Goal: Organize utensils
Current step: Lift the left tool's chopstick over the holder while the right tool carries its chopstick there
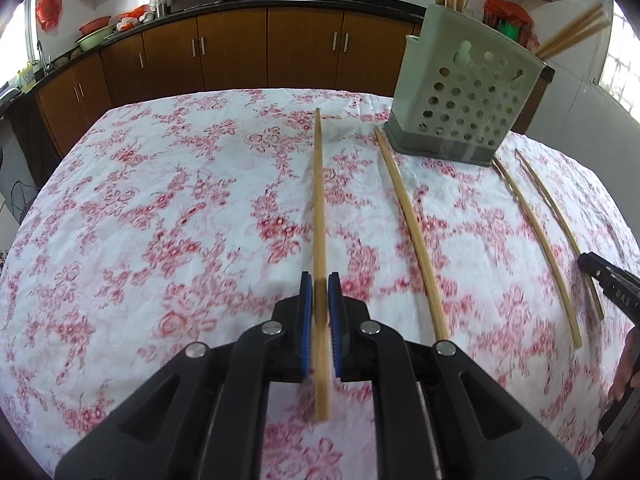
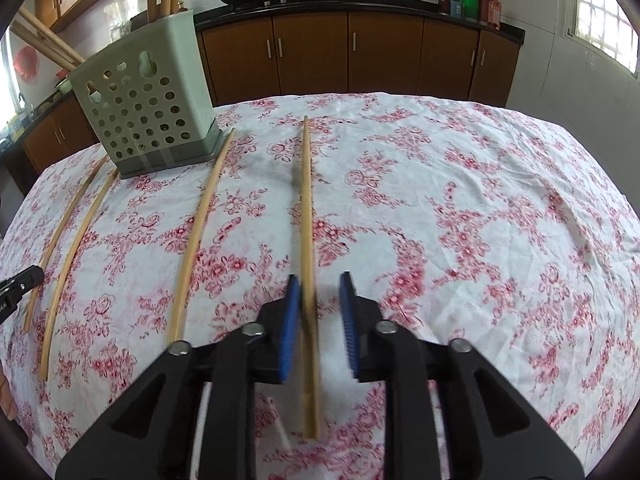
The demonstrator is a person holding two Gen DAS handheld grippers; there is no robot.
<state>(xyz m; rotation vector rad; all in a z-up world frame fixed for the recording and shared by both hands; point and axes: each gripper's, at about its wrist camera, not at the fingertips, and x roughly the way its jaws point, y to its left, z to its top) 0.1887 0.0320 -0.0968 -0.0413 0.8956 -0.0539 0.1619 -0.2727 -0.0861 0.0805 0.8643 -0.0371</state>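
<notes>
Tilting downward, both tongs (image 1: 319, 284) (image 2: 320, 284) straddle chopsticks (image 1: 319, 200) (image 2: 307, 216) over the tablecloth (image 1: 160, 220).

The chopstick (image 1: 320, 216) between the left gripper's (image 1: 320, 300) ribbed blue rubbery pads is pale, matt wood, like those lying to its right. The gripper's arms are matt black plastic with shiny metal rivets. Ahead, the holder (image 1: 464, 108) is dull grey-green perforated plastic. A soft, creased floral cloth (image 1: 160, 220) covers the desk.

Pale wooden chopsticks (image 1: 412, 236) flat on the cloth beside perforated grey-green holder (image 1: 464, 96)
</notes>
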